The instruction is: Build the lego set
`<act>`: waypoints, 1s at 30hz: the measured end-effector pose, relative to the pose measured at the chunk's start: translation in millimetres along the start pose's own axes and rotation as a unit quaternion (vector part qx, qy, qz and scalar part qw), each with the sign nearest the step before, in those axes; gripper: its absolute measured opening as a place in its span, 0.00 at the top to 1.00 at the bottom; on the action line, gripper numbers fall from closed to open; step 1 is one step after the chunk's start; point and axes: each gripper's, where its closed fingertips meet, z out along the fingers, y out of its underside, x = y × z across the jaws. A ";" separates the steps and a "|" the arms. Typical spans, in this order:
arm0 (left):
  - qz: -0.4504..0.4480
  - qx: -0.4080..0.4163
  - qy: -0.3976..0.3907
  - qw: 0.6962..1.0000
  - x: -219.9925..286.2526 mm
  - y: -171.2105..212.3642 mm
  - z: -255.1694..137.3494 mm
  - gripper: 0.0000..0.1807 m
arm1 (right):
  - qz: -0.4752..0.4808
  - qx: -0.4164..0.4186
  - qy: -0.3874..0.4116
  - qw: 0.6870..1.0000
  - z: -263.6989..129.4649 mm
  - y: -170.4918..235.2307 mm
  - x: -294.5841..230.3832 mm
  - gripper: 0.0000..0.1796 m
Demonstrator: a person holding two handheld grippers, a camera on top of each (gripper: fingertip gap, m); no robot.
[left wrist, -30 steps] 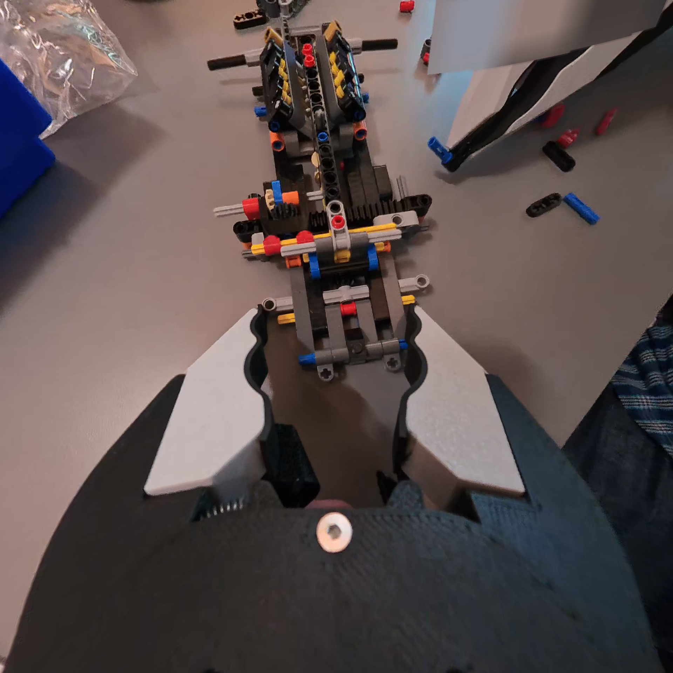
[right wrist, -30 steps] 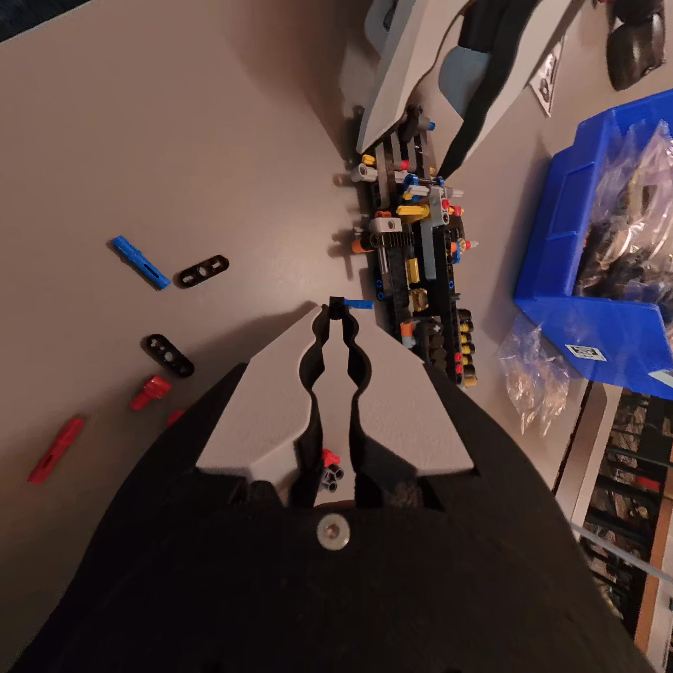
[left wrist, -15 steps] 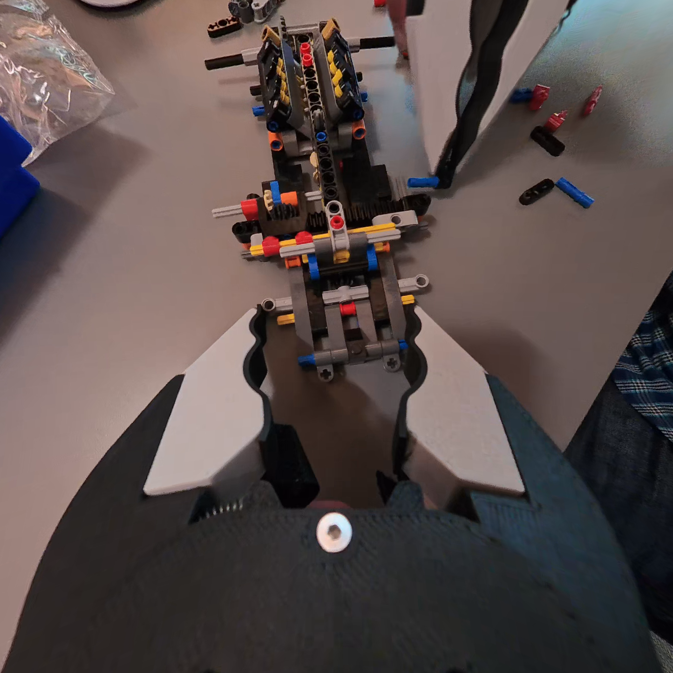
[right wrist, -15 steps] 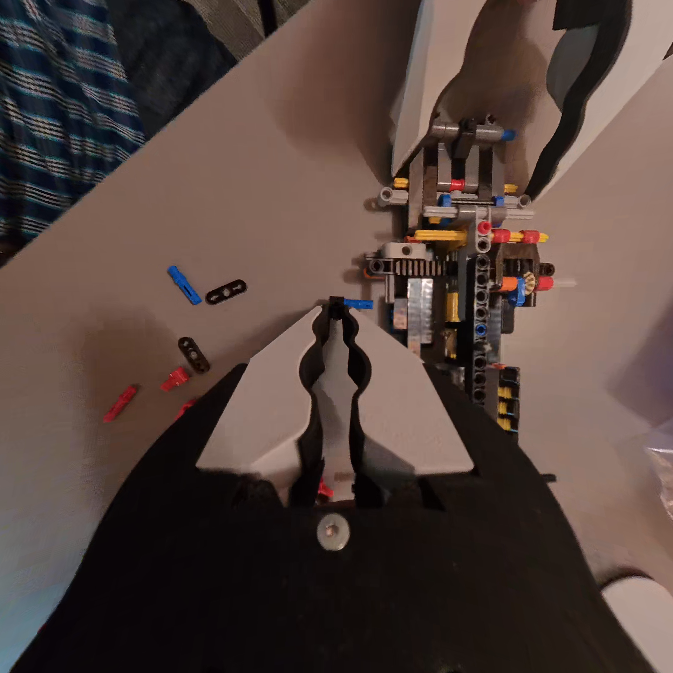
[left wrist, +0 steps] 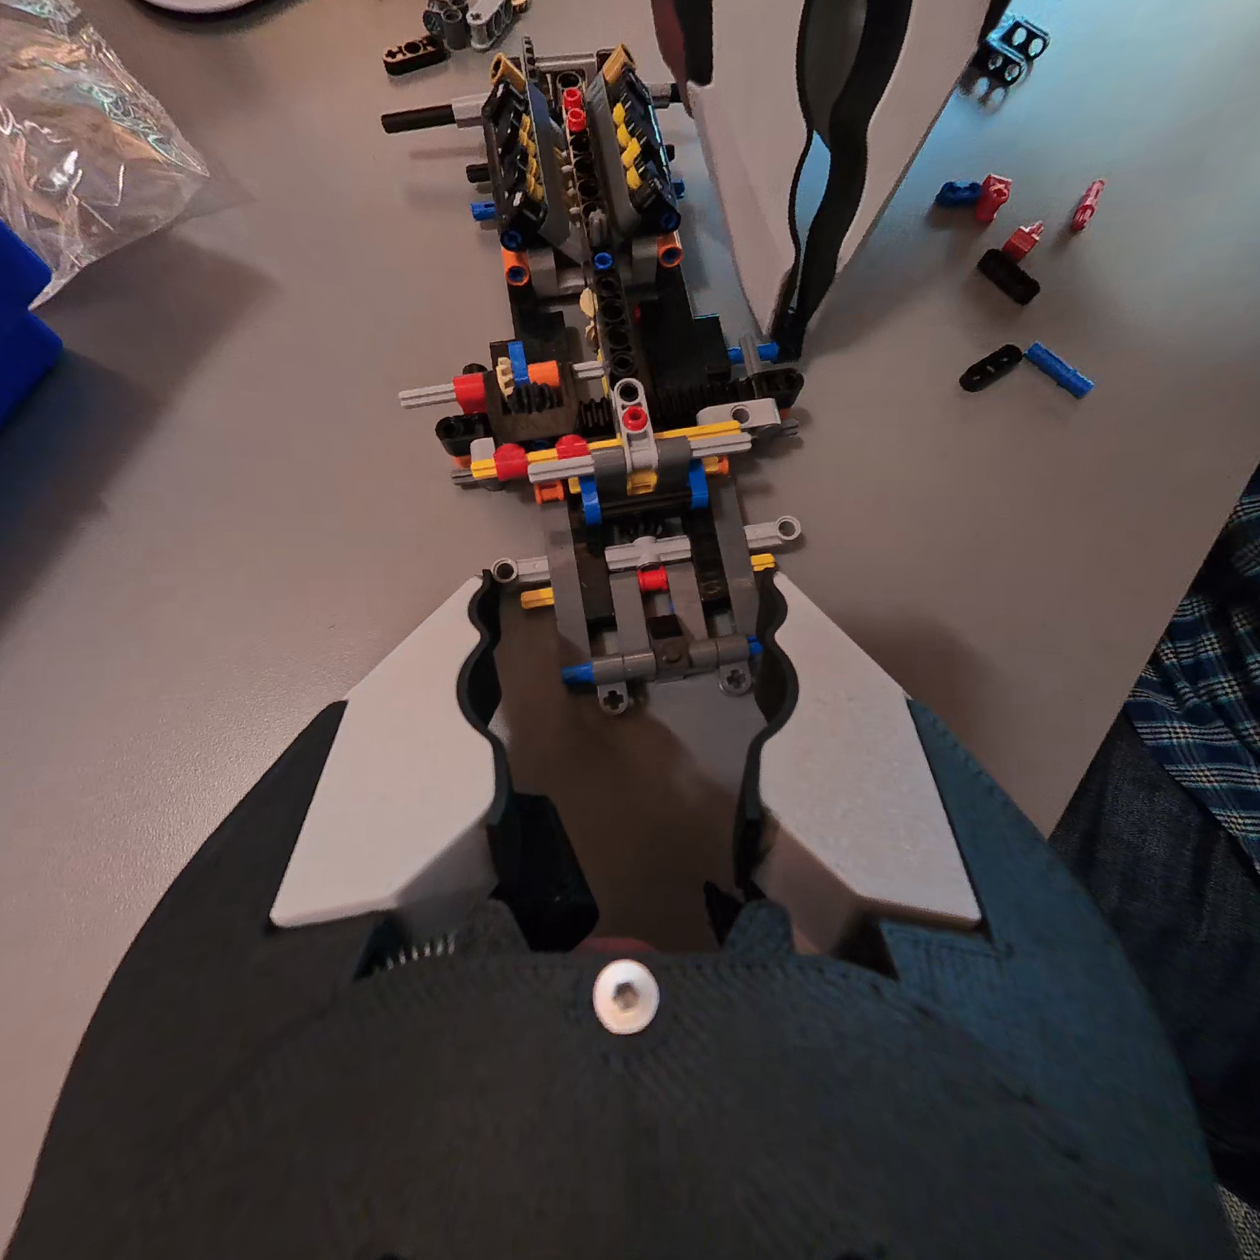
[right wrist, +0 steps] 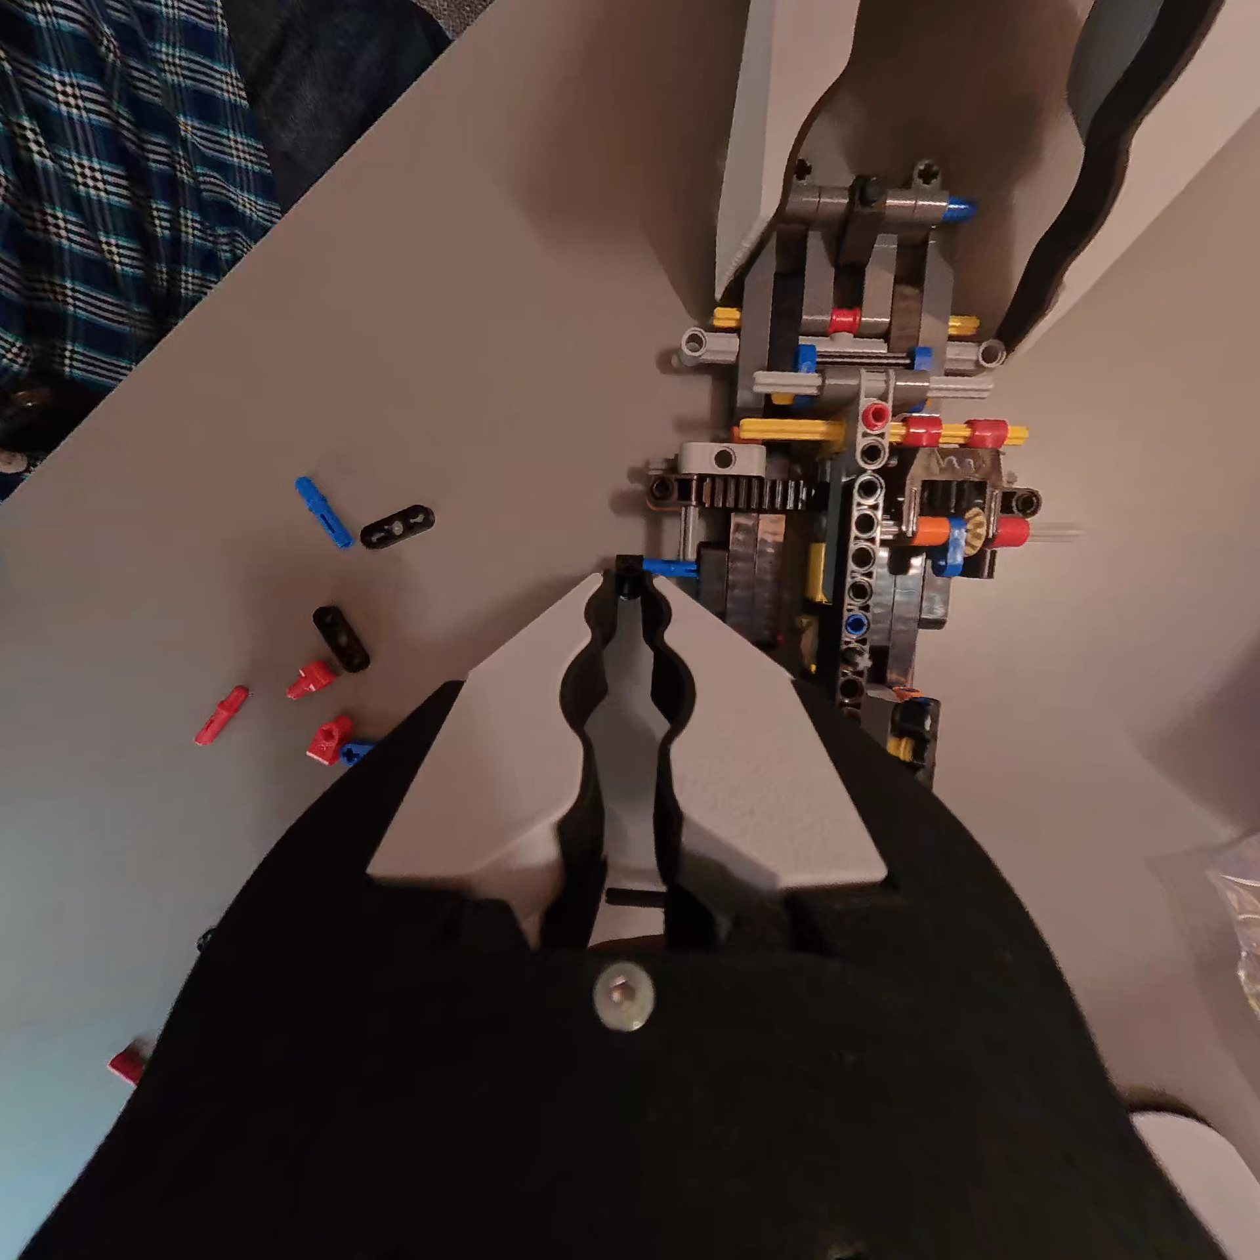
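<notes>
The long lego chassis (left wrist: 634,409) lies on the grey table, seen lengthwise in the left wrist view. My left gripper (left wrist: 627,586) has its jaws wide, closed on the chassis's near grey end, fingertips against both sides. It also shows in the right wrist view (right wrist: 862,324). My right gripper (right wrist: 627,593) is shut on a small black connector (right wrist: 627,569) with a blue pin (right wrist: 671,567) sticking out sideways. The pin's tip meets the chassis's side (right wrist: 712,566). In the left wrist view the right gripper (left wrist: 791,327) comes down beside the chassis's right side.
Loose pieces lie right of the chassis: a blue pin (left wrist: 1060,370), black short beams (left wrist: 990,368), red pins (left wrist: 992,198). A clear plastic bag (left wrist: 82,150) and a blue bin (left wrist: 20,327) are at the left. A person's plaid sleeve (left wrist: 1213,648) is past the table's right edge. Some 9 cm of space lies between my two pairs of fingers.
My right gripper has swung in with the connector, and its blue pin has come up to the chassis's side. My left gripper has kept its hold on the chassis's end.
</notes>
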 end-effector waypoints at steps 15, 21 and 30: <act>0.005 -0.001 0.000 1.000 0.8 0.2 0.2 0.59 | -0.026 -0.029 0.012 0.999 0.6 -1.8 -0.9 0.98; 0.010 -0.001 -0.003 1.000 1.3 0.2 0.4 0.59 | -0.034 -0.065 0.045 0.996 2.0 3.0 -0.5 0.98; 0.002 0.006 0.003 1.000 4.8 -4.6 2.8 0.48 | -0.043 -0.111 0.114 0.986 4.3 0.2 -0.3 0.98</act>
